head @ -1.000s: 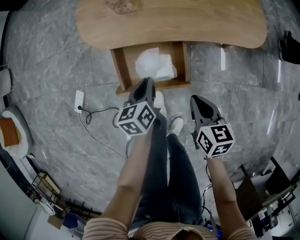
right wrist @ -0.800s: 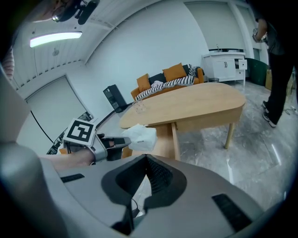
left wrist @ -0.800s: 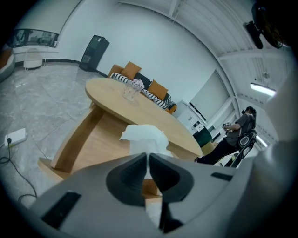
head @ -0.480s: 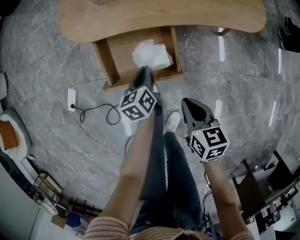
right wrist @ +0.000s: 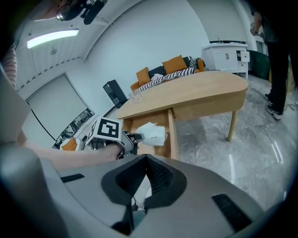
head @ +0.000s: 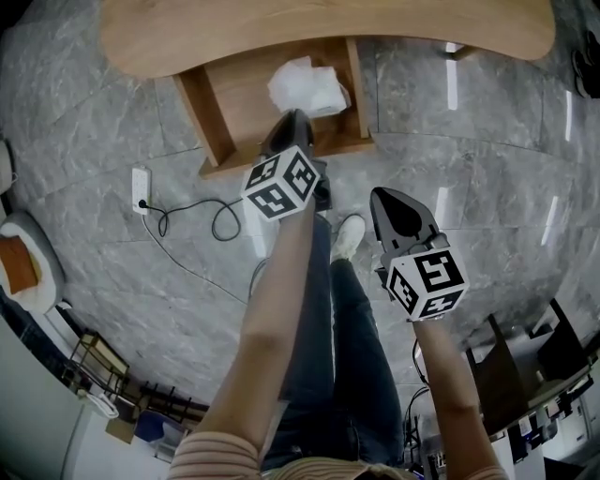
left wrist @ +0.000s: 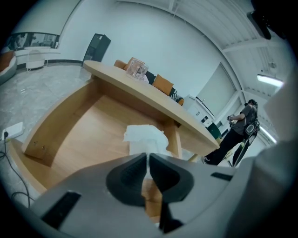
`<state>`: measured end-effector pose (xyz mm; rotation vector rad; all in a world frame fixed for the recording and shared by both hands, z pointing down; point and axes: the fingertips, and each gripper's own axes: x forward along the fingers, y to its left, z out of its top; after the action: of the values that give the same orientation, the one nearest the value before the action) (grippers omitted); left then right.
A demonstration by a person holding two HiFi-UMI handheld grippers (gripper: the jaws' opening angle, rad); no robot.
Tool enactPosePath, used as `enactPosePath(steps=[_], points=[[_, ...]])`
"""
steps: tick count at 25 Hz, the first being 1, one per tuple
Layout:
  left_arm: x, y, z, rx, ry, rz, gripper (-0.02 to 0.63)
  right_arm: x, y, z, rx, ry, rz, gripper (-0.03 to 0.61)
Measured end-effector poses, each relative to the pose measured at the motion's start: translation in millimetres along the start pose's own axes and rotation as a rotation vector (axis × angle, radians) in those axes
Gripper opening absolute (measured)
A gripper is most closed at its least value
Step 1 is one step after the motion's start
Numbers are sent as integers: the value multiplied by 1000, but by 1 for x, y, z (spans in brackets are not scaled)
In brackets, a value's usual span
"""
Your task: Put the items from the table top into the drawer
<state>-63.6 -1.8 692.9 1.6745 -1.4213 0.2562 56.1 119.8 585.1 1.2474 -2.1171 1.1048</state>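
White crumpled paper (head: 307, 86) lies inside the open drawer (head: 199, 117), in its far right corner, close to the right wall and partly under the table (head: 281, 23) edge. Over the last second the left gripper (head: 291, 127) has pushed forward. It was level with the drawer's front edge and now reaches past that edge, over the inside near the paper. The right gripper (head: 398, 208) has hardly moved and hangs back over the stone floor, well apart from the drawer's front right corner.

The head view has also tipped down, so the table top is mostly cut off there. In the left gripper view a clear glassy item (left wrist: 137, 69) stands on the table top near its far edge. From that I judge the job is only partly done: one thing is in the drawer and at least one is still to fetch.

The left gripper's jaws are drawn together with only a thin slit between the pads. Nothing is pinched there; the paper seen through the slit lies farther back on the drawer bottom. The right gripper's jaws are likewise closed on nothing, their pads meeting at the tips. Neither tool touches the paper or the wood as far as these views show. Either pair would have to spread before taking the clear item.
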Motion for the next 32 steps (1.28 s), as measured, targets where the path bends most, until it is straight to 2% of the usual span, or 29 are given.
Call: enactPosePath(steps=[14, 32], points=[[19, 17, -25, 89, 174, 145, 31, 0, -10, -3, 25, 28, -9, 8], [24, 21, -42, 106, 275, 161, 31, -1, -5, -16, 34, 45, -5, 8]])
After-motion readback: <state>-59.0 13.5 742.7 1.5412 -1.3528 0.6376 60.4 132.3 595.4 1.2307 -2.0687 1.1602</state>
